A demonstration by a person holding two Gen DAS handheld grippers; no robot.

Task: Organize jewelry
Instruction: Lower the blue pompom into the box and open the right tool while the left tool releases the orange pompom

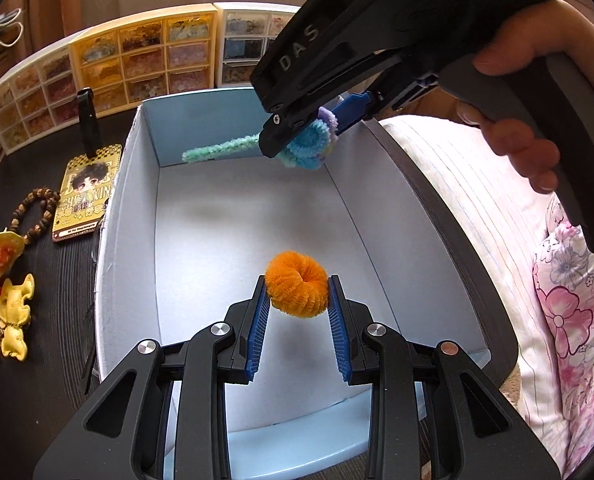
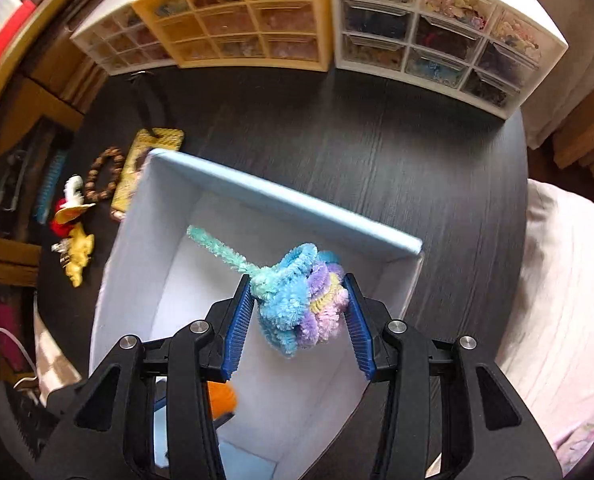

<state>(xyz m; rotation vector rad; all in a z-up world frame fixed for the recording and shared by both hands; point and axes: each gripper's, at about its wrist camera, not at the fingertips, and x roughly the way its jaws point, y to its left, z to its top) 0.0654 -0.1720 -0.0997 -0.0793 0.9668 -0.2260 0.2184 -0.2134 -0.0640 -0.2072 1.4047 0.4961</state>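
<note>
Dark wood-grain bench [image 2: 397,152] carries everything, with a row of small drawer cabinets [image 2: 257,16] along its far edge. On it stands an open pale blue box [image 1: 233,120] with a white inside. The left gripper [image 1: 297,292] hangs over the near part of the box, its jaws pinching an orange fuzzy ring [image 1: 297,288] between the blue pads [image 1: 257,320], the ring lifted clear of the box floor with its shadow below. The right gripper [image 2: 299,300] points steeply down over the far part of the box, its jaws pinching a fuzzy pipe-cleaner flower [image 2: 297,300] of blue, purple, yellow and pink loops, whose mint green stem [image 2: 217,246] sticks out to the side toward the box's far wall. From the left wrist view the person's hand [image 1: 517,120] shows wrapped around the right gripper's dark handle, well above the box's right wall. Left of the box, on the bench, lie a yellow tag with a cartoon figure [image 1: 85,196] just beside the box wall, a brown bead bracelet [image 1: 37,212] next to the tag, and nearer the edge a cluster of charms [image 1: 9,300] in red, yellow and silver. Right of the bench shows pale striped and pink flowered fabric [image 1: 569,312].
</note>
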